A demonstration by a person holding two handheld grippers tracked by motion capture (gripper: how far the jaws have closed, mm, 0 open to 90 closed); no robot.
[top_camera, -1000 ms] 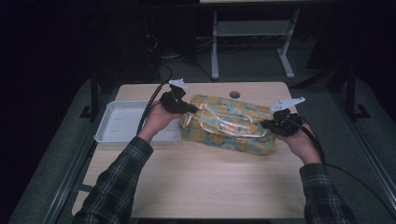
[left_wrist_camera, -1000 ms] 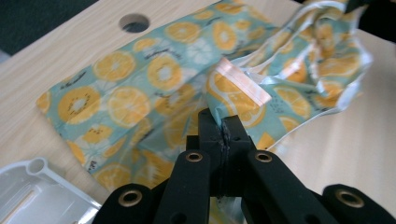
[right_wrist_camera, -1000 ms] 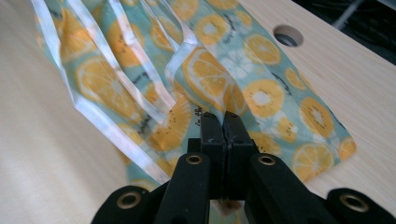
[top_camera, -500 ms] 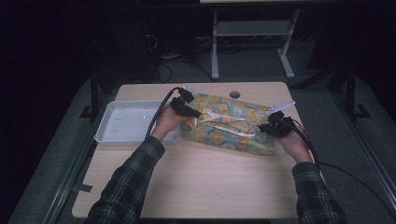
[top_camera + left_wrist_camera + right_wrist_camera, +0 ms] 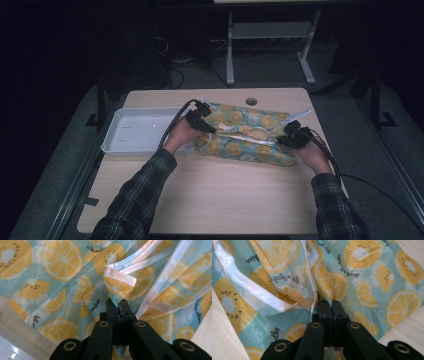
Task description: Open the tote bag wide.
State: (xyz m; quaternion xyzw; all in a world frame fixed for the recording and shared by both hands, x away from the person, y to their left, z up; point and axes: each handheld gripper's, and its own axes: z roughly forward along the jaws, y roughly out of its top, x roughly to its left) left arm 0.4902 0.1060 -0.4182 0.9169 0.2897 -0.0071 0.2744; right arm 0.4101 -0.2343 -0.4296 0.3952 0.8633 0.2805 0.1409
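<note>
Tray (image 5: 131, 133): a white shallow tray at the left part of the wooden table (image 5: 210, 200), its right end hidden behind the left hand.
Left gripper (image 5: 206, 125): it is at the left end of the fruit-print cloth (image 5: 248, 138); in the left gripper view the two black jaws are pressed together with a fold of the cloth (image 5: 62, 277) between them, just under a pale hemmed corner.
Fruit-print cloth: it lies bunched in the middle of the table, right of the tray, between both hands.
Right gripper (image 5: 291, 136): it is at the right end of the cloth; in the right gripper view the jaws are clenched on the fabric (image 5: 372, 277) beside a white hem.
</note>
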